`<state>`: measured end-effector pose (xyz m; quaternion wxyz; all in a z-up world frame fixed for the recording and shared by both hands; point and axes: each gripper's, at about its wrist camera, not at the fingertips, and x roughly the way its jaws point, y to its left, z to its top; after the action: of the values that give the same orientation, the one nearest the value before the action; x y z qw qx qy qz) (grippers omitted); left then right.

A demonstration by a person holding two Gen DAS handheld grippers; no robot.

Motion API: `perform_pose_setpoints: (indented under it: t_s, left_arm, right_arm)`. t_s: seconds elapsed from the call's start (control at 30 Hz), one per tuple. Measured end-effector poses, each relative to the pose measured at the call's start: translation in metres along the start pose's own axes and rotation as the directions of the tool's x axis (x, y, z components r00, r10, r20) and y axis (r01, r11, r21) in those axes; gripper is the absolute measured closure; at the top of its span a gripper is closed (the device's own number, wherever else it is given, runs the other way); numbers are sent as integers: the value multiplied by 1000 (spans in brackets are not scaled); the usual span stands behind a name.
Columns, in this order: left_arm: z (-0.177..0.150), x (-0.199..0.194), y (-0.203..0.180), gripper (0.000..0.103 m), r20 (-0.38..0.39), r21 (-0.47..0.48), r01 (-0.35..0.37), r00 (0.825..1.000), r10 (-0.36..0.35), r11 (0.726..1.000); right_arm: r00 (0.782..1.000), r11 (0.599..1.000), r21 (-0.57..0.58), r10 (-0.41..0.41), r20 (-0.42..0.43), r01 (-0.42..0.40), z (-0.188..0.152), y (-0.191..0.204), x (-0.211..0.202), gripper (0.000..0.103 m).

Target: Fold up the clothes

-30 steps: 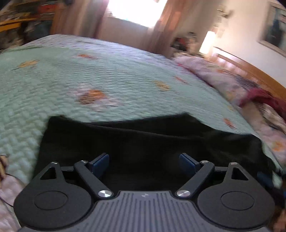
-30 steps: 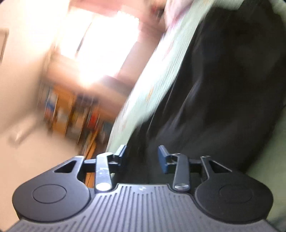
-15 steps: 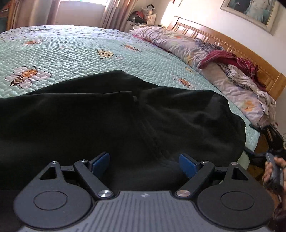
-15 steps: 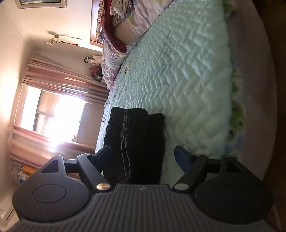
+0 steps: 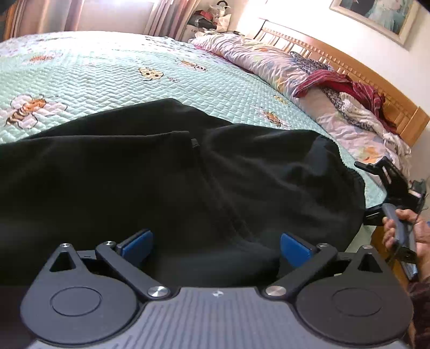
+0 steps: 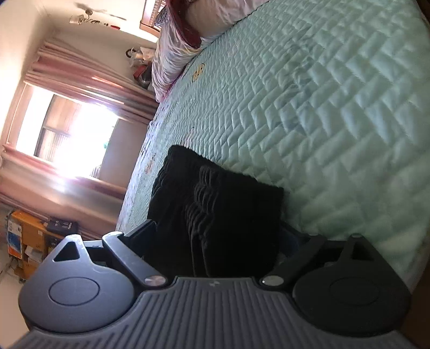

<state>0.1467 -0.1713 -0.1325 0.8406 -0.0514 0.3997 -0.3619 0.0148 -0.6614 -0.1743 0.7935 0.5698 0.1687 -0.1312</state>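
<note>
I see left gripper (image 5: 216, 243): black links | blue pads (image 5: 137, 241) | silver screws | ribbed grey housing | dark patterned sleeve (image 5: 420, 303)

We saw a black garment (image 5: 166, 182) on a mint-green quilted bedspread (image 5: 107, 72) patterned with orange bees, beside pink curtains (image 6: 88, 80).

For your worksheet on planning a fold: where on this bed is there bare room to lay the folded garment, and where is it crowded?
Free: the mint quilt beyond the black garment, out to the curtains. Crowded: the headboard side, where the crumpled duvet carries a red garment, and the near edge under the black garment.
</note>
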Motion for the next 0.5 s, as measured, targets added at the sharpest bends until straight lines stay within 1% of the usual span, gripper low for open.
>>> perform_pose_setpoints:
  t_s: [0.03,0.07,0.13,0.3,0.33,0.37,0.4,0.43,0.47,0.5]
  left_arm:
    - [0,0,1,2,-1,-4,6,1000,-6,1000]
    - [0,0,3,2,-2,-8,11,1000,-11,1000]
    - [1,-1,5,2,-4,-15,22,1000,-22,1000]
    - [0,2,1,2,-3,-6,20,1000,-20,1000]
    - [0,2,0,1,-2,-4,19,1000,-19,1000]
    - [0,2,0,1,-2,-1,17,1000,-17,1000]
    - [0,2,0,1,-3,2,15,1000,-15,1000]
    - [1,2,0,1,-4,2,15,1000,-15,1000]
    - [1,1,0,1,-6,2,15,1000,-15,1000]
    - [2,0,2,1,-7,-12,21,1000,-21,1000]
  right_arm:
    - [1000,1000,8,6,2,-6,0,-1,0,2]
    - [1000,1000,4,7,-3,-7,1,0,2,0]
    - [1000,1000,-9,9,-12,-9,2,0,5,0]
    - [998,997,-49,52,-35,-54,3,-4,0,0]
    - [998,997,-70,40,-38,-43,2,-2,-2,5]
    - [999,994,-106,8,-36,-12,0,1,-3,18]
    - [999,990,-143,-25,-34,20,-1,3,-5,29]
    - [998,983,-176,-57,-27,52,-2,4,-7,48]
    - [998,979,-195,-63,-24,57,-3,5,-10,54]
    - [998,975,-214,-67,-21,61,-4,6,-13,57]
